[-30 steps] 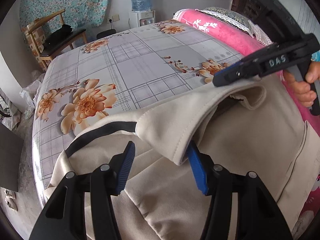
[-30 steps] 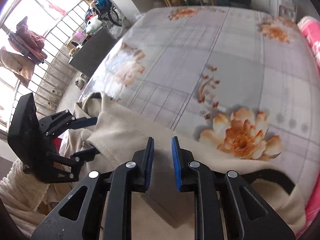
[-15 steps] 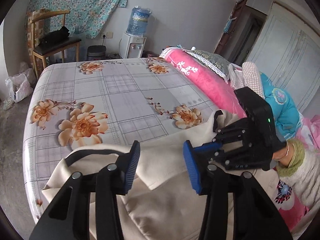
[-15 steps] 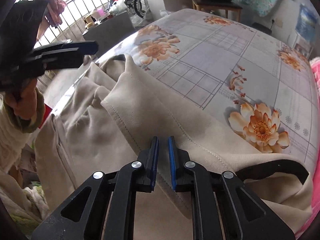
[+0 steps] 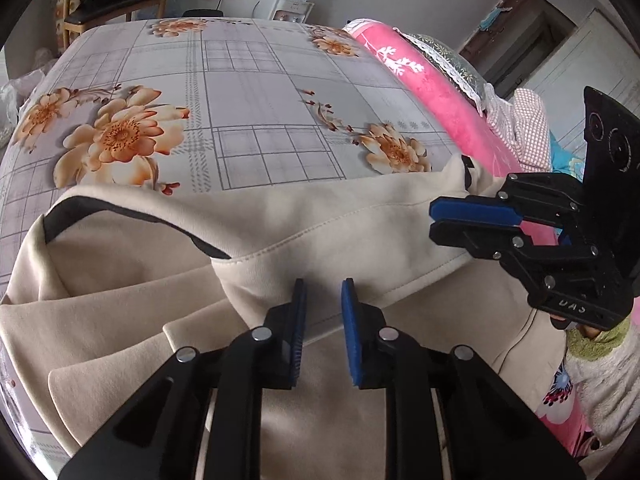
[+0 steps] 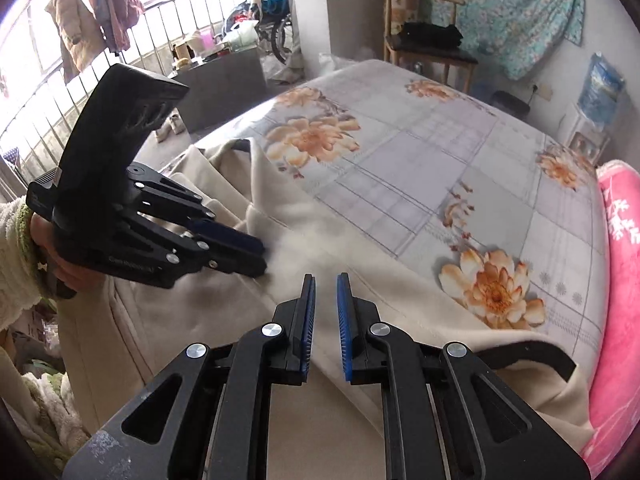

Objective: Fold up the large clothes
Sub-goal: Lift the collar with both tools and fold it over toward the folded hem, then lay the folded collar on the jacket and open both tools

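The left claw (image 5: 323, 328) has closed in to a small gap. The big cream cloth coat (image 5: 320, 224) fold lies right under it. The right claw (image 6: 325, 320) also gapes slightly, gripping nothing, coat beneath.

— What carries everything here?

— A bed (image 5: 248, 92), spread with a pale grey sheet (image 6: 440, 184) printed in checks and large orange flowers.

— And what lies on it?

— A big cream coat (image 5: 328, 216), sprawled across the near end. Its dark-lined edge (image 5: 120, 216) curls up toward the left in the left wrist view, and the fabric is rumpled into folds.

— Anything else?

— A pink blanket (image 5: 432, 92) runs along the bed's right side, touching the sheet, with a lace-trimmed pillow (image 5: 452, 60) on top of it. The far stretch of sheet shows only its flower print.
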Action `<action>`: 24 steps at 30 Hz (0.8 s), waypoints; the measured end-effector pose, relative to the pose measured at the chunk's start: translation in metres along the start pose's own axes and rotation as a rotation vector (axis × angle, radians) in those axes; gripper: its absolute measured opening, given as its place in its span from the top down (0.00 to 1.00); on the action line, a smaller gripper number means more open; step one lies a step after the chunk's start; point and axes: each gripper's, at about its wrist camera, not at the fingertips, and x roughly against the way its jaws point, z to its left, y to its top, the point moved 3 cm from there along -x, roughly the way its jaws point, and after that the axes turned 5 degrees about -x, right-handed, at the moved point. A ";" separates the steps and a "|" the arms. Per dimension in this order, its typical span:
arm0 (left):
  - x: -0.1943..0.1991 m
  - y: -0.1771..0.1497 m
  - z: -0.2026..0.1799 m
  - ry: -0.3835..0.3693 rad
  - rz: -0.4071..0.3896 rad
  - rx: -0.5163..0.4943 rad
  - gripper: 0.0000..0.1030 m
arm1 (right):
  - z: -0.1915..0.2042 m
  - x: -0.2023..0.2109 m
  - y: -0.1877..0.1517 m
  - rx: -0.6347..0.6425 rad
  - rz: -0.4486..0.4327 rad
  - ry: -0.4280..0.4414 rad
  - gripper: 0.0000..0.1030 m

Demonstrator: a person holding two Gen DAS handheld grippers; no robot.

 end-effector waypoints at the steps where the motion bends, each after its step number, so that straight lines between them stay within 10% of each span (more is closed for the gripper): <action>1: 0.000 0.000 0.000 0.003 -0.004 -0.002 0.83 | 0.005 -0.007 0.000 0.017 0.012 0.000 0.88; 10: 0.034 0.013 -0.004 -0.007 -0.096 -0.036 0.83 | 0.013 -0.036 -0.007 0.044 0.093 -0.046 0.88; 16: -0.009 0.015 -0.001 0.084 0.040 -0.029 0.83 | 0.012 -0.029 -0.010 0.058 0.098 -0.084 0.88; 18: -0.004 0.009 -0.003 0.095 0.018 -0.046 0.83 | 0.003 -0.016 -0.015 0.053 0.082 -0.155 0.70; 24: 0.000 -0.006 -0.003 0.083 -0.001 -0.043 0.83 | -0.032 -0.009 -0.046 -0.034 0.092 -0.183 0.70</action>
